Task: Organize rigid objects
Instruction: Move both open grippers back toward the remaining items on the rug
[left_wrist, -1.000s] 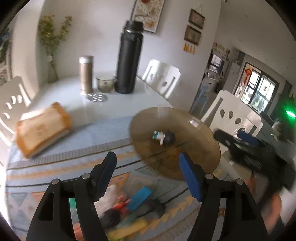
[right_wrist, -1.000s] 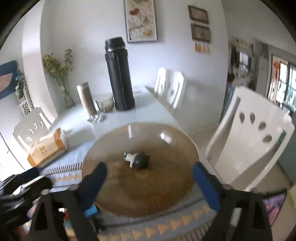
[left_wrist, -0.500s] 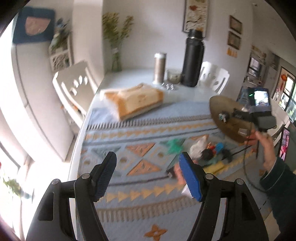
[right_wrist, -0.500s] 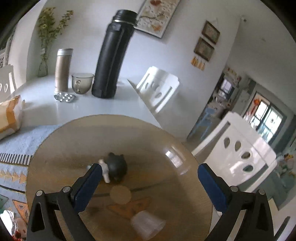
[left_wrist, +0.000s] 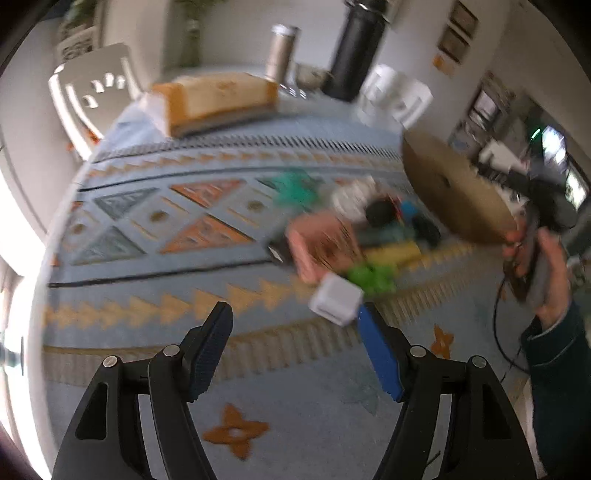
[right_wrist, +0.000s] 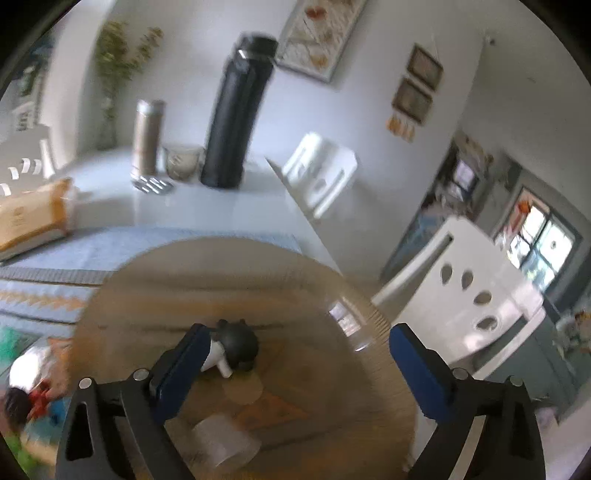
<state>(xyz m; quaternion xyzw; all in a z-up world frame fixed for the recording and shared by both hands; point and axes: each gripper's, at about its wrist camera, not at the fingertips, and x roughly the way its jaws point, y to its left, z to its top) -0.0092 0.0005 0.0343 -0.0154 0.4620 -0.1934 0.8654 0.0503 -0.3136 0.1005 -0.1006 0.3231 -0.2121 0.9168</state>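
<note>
From the left wrist, I bring my left claw (left_wrist: 293, 354), half-wide and empty, down toward the white cube block (left_wrist: 336, 300) at the near edge of the toy pile; a second ago it faced the amber ribbed glass plate (left_wrist: 452, 190).

From the right wrist, my right claw (right_wrist: 295, 363), wide and closing on nothing, hovers over that plate (right_wrist: 155, 291) beside the black-and-white figurine (right_wrist: 233, 347), nearer than before.

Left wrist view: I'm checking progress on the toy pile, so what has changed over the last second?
The left gripper swung from the brown plate down toward the toy pile; a white cube now lies just ahead of its empty, open jaws. The right gripper came nearer the plate's black figurine, jaws closing, nothing gripped. Flask and tissue pack stayed.
</note>
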